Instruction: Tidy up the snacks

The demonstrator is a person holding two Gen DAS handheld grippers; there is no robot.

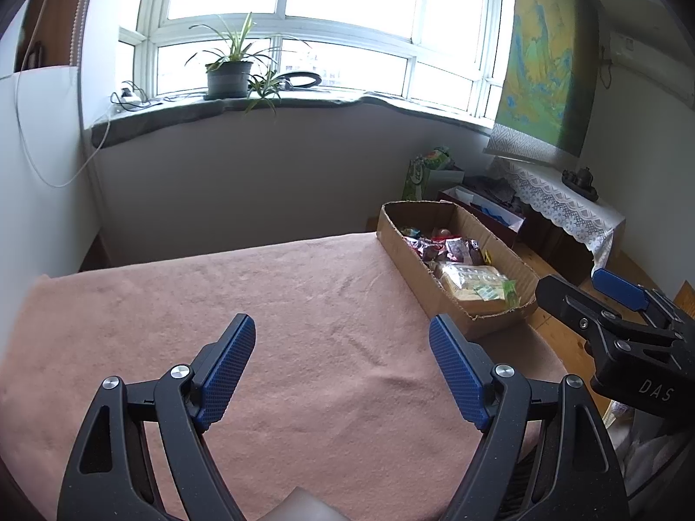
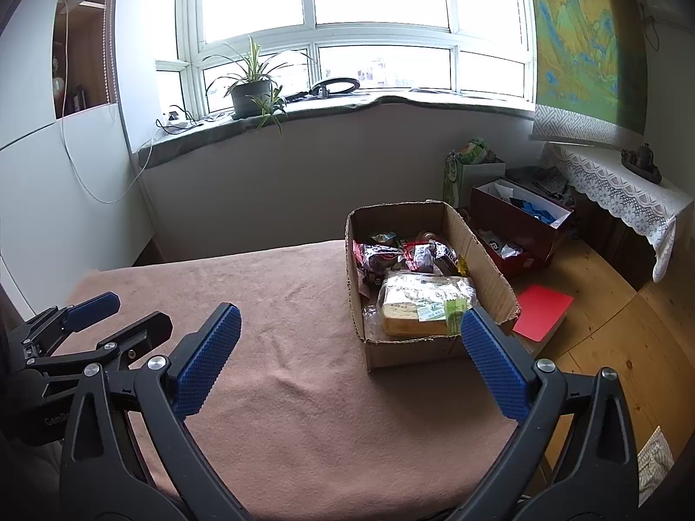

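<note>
A brown cardboard box (image 2: 486,256) stands at the right edge of the pink-covered table (image 2: 282,325). In it lie a clear bag of yellow bread slices (image 2: 417,304) at the near end and several dark red snack packets (image 2: 382,256) behind it. The box also shows in the left wrist view (image 1: 499,252). My left gripper (image 1: 343,343) is open and empty above the table's middle. My right gripper (image 2: 347,338) is open and empty, just short of the box's near end. Each gripper shows in the other's view: the right one (image 1: 608,304) and the left one (image 2: 113,317).
A red flat book (image 2: 543,312) lies on the wooden floor right of the table. A dark red box (image 2: 517,225) and a green bag (image 2: 469,169) stand behind it. A lace-covered sideboard (image 2: 617,191) is at far right. A potted plant (image 2: 252,87) is on the windowsill.
</note>
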